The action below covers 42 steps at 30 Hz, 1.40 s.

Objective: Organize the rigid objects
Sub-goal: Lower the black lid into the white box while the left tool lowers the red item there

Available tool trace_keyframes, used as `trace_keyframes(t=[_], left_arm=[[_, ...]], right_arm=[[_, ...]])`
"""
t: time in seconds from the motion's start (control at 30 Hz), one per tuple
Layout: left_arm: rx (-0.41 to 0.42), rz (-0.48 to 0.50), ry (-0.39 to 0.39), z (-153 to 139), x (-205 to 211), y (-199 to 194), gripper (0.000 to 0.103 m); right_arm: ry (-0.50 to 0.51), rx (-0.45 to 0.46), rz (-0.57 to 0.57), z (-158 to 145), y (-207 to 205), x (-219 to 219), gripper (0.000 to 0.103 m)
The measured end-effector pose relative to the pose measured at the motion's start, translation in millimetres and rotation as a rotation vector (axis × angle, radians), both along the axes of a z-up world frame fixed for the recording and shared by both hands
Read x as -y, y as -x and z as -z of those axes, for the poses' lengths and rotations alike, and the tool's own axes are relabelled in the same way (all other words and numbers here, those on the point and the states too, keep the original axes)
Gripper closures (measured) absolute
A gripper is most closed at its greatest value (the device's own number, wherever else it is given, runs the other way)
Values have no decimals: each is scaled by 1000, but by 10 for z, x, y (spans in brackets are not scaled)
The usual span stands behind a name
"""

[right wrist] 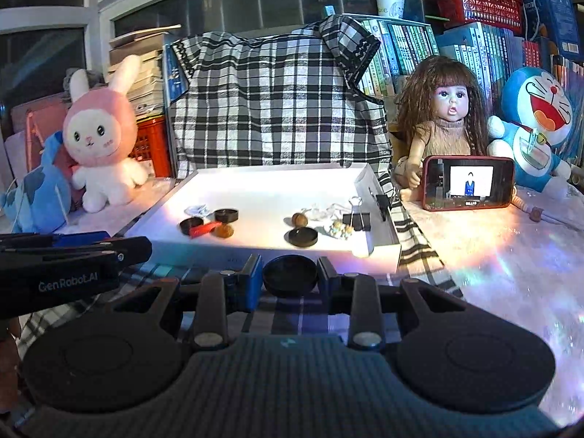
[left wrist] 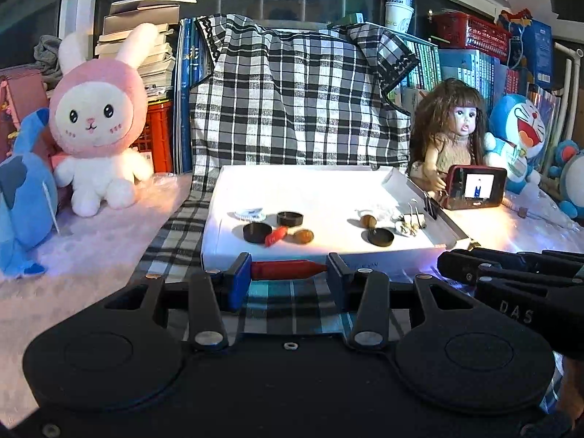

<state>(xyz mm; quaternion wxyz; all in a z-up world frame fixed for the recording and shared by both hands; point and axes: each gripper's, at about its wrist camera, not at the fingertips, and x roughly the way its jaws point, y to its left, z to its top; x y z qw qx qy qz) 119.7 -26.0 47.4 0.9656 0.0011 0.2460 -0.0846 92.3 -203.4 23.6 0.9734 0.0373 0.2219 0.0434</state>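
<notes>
My left gripper [left wrist: 288, 272] is shut on a red pen-like stick [left wrist: 288, 269], held crosswise just in front of the white tray [left wrist: 321, 255]. My right gripper [right wrist: 290, 275] is shut on a round black lid [right wrist: 290, 274], just before the tray's front wall [right wrist: 204, 253]. In the tray lie black lids [left wrist: 257, 233] [left wrist: 380, 236], a small red piece [left wrist: 276, 235], brown nuts [left wrist: 304, 235] [left wrist: 368, 221], a black binder clip [right wrist: 356, 219] and small trinkets [right wrist: 339, 230]. The right gripper shows at the left wrist view's right edge [left wrist: 511, 273].
The tray rests on a black-and-white checked cloth [left wrist: 292, 109]. A pink bunny plush [left wrist: 98, 124] stands at left, a doll [right wrist: 441, 124] with a red phone [right wrist: 469, 182] and a blue cat plush [right wrist: 536, 120] at right. Books and red baskets fill the back.
</notes>
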Motion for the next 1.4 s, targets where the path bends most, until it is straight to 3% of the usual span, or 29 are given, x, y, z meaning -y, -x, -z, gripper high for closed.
trace_keyframes(t=[0.33, 0.87, 1.13, 1.4], left_arm=[[-30, 8, 9, -175, -15, -558, 61], [-181, -40, 63, -177, -87, -1771, 61], [-217, -80, 49, 98, -14, -2183, 61], [-240, -86, 23, 351, 50, -2348, 61]], right_arm=[[-36, -47, 5, -207, -528, 168, 66], [-133, -174, 5, -365, -1533, 372, 66], [-119, -220, 16, -166, -1989, 359, 66], [-109, -259, 32, 122, -2226, 339, 66]])
